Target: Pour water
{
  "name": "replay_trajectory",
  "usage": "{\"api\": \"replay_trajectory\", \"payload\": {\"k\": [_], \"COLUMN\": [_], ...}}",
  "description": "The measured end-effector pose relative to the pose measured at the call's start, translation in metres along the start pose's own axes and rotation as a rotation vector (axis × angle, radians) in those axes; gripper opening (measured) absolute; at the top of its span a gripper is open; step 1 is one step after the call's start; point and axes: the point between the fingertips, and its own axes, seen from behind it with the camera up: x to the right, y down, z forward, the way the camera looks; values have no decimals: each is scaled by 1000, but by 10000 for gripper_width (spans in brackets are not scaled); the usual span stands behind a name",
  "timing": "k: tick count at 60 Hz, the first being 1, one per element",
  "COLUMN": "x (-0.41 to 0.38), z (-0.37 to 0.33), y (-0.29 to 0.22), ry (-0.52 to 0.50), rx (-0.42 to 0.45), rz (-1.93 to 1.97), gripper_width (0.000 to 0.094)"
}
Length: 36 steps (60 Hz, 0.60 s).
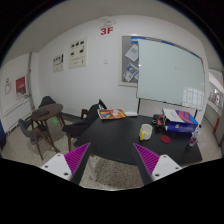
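A: Gripper (111, 158) fingers are spread wide, nothing between them, hovering over the near edge of the dark table (120, 135).

B: Yellow cup (146, 131) sits farther back on the right, well beyond the fingertips, near a colourful box (180, 123).

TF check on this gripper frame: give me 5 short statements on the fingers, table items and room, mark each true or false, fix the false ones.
1. The gripper is open and holds nothing. True.
2. A yellow cup stands on the dark table, beyond the fingers. True.
3. The cup is clamped between the fingers. False: it stands free on the table, well ahead of them.
4. A whiteboard hangs on the wall behind the table. True.
5. The red sign high on the wall reads 5F. False: it reads 3F.
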Motion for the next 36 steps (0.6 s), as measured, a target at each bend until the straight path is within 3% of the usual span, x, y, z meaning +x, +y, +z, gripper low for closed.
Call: {"api": "replay_trajectory", "payload": {"k": [11,20,29,36], "x": [31,94,198,303], "z": [-2,1,11,22], "y": [17,64,119,145], "ry": [37,102,216,313], "rx": [-30,-97,-169,-178], "rz": [33,75,98,105], "gripper_width": [848,845,845,844]}}
